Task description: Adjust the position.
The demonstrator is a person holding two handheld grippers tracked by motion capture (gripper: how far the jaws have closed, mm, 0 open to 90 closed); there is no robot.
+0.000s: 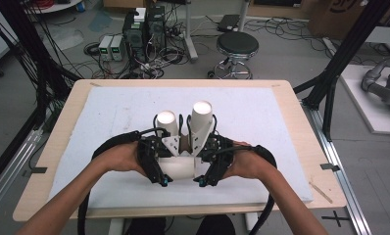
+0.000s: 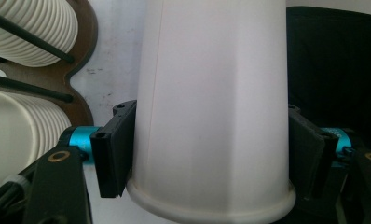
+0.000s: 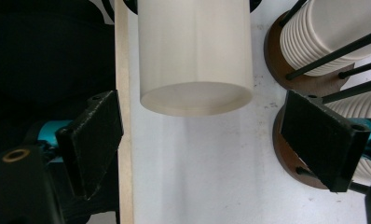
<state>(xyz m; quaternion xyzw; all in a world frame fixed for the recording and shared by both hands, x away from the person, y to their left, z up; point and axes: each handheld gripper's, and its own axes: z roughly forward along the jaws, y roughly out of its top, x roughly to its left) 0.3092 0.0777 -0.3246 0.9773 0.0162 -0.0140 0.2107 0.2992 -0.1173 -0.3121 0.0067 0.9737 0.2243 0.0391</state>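
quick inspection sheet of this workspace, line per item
surface: white mat on a wooden table
job's things: loose paper cup lying between the grippers; two cup stacks in a rack
clutter: nothing seen
grippers: left gripper shut on the cup near its rim; right gripper open at its base
cables: black, trailing from each gripper
surroundings: stool, computer boxes, floor wiring

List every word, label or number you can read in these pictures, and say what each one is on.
No text is readable.
Cardboard box at the top right of the high view: dark printed marks, cut off and too blurred to read.
White cup in the left gripper: plain, no print.
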